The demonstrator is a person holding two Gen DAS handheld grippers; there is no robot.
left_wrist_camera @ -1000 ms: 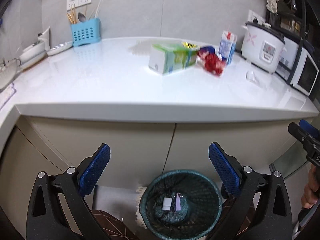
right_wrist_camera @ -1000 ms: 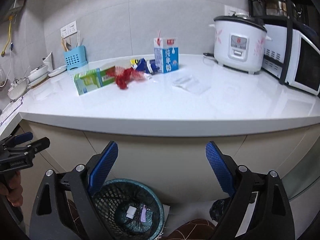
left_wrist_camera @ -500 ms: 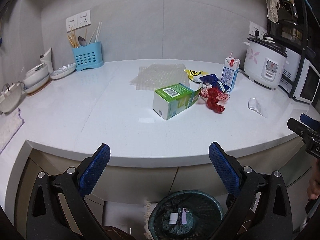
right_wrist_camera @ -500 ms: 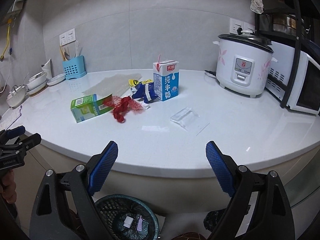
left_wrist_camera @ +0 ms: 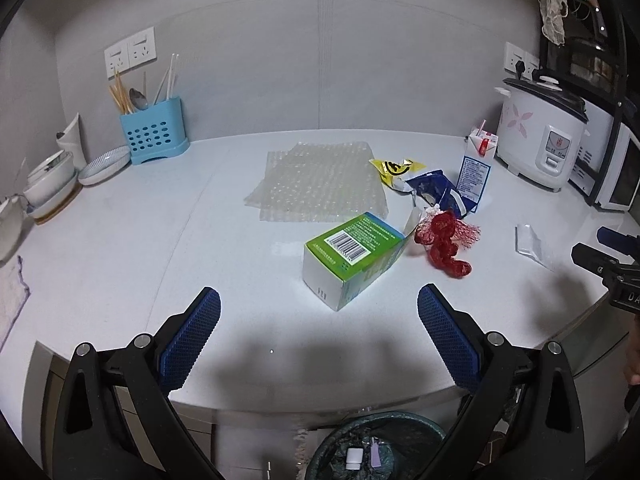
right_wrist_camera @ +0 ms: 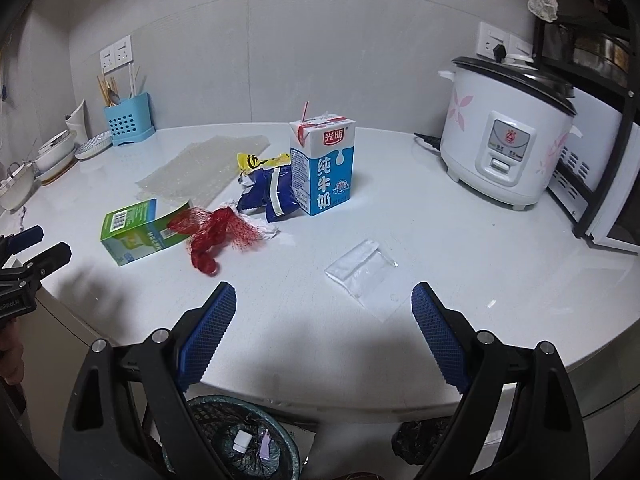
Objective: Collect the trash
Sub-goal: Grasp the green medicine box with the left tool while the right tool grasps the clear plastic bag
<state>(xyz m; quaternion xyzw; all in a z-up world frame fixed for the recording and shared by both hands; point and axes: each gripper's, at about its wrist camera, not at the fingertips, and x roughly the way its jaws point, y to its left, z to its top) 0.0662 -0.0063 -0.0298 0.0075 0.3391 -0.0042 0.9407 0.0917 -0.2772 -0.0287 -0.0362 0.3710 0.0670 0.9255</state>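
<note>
Trash lies on the white counter [left_wrist_camera: 120, 240]: a green box [left_wrist_camera: 352, 258] on its side, a red mesh net [left_wrist_camera: 444, 240], a blue snack wrapper [left_wrist_camera: 436, 190], a yellow wrapper [left_wrist_camera: 394, 168], a milk carton [left_wrist_camera: 476, 168], a clear plastic bag [left_wrist_camera: 532, 242] and a bubble wrap sheet [left_wrist_camera: 320, 180]. My left gripper [left_wrist_camera: 318, 332] is open and empty, just in front of the green box. My right gripper [right_wrist_camera: 322, 320] is open and empty, just in front of the clear plastic bag [right_wrist_camera: 356, 270]. The green box [right_wrist_camera: 138, 232], red net [right_wrist_camera: 216, 234] and milk carton [right_wrist_camera: 322, 166] show in the right wrist view. A dark mesh bin [left_wrist_camera: 376, 446] stands on the floor below the counter edge.
A rice cooker [right_wrist_camera: 506, 136] and a microwave [right_wrist_camera: 600, 184] stand at the right. A blue utensil holder [left_wrist_camera: 154, 132] and stacked dishes [left_wrist_camera: 52, 184] sit at the back left. The bin [right_wrist_camera: 240, 436] holds a few small items.
Both grippers have risen from below the counter edge to above it and moved in over the counter. The bin has dropped to the bottom of both views. Both stay open.
</note>
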